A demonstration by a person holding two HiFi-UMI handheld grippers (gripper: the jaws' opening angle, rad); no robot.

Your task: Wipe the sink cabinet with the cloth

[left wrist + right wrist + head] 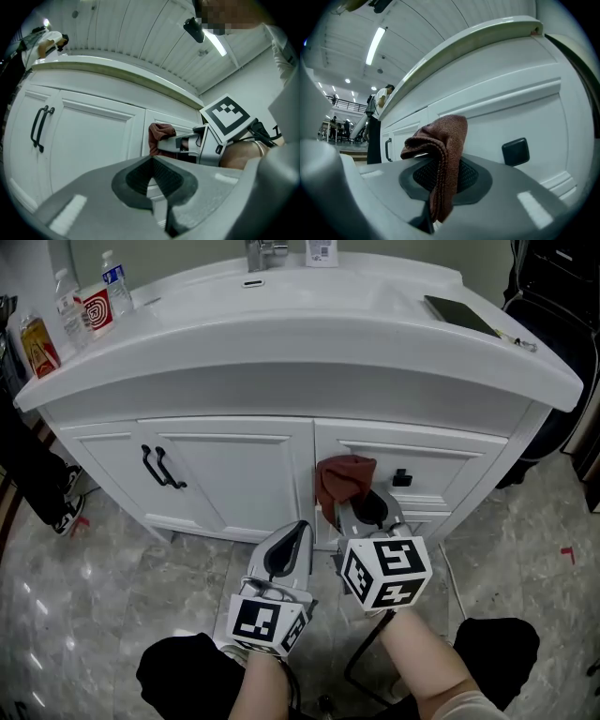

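The right gripper [359, 505] is clamping a reddish-brown cloth [443, 140] between its jaws, the fabric bunching above them and hanging down through them. It is holding the cloth against the white sink cabinet [234, 479], at the left end of the upper drawer front [441, 468] and left of the black square knob [515, 151]. The left gripper [152, 161] is hovering lower and just to the left, its jaws pressing together on nothing and pointing at the cabinet door with the black handles [161, 468].
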